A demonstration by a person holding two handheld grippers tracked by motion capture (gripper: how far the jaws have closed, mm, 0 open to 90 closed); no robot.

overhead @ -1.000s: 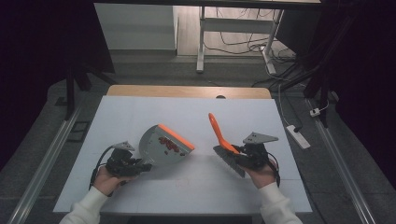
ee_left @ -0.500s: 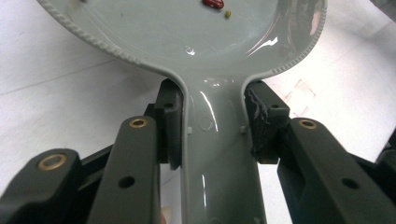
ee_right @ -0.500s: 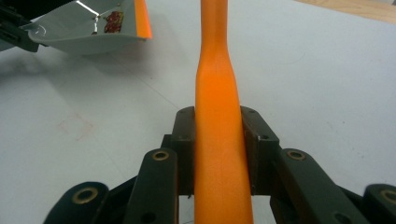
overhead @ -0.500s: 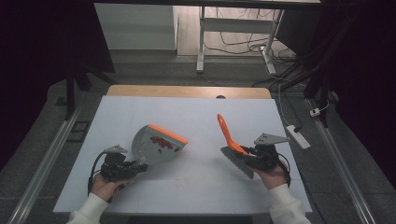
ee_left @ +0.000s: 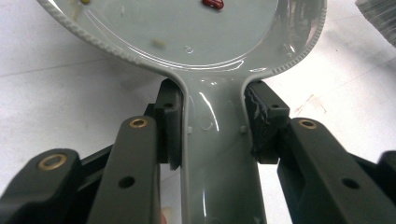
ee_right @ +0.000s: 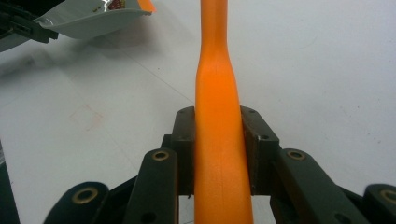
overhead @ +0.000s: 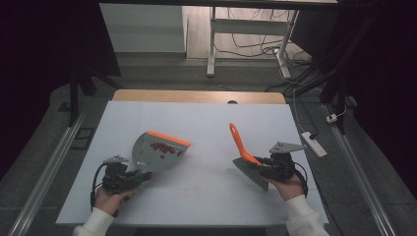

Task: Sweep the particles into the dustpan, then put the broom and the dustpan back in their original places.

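left gripper (overhead: pixel 140 178) is pinching the grey neck of the dustpan (overhead: pixel 158 151), pads on both sides of the handle, pan ahead of the jaws with its orange lip farthest out. red beans (overhead: pixel 161 147) sit in the pan just behind that lip. right gripper (overhead: pixel 259 164) is clamped on the orange handle of the brush (overhead: pixel 242 148), handle running out past the jaws, bristles hanging under the hand side. both look like light, stiff plastic; the dustpan's handle is glossy so probably slippery, grip at the narrow neck seems right. loose beans will likely roll out if the pan tips forward. table (overhead: pixel 206 123) lies under both, tools well apart.
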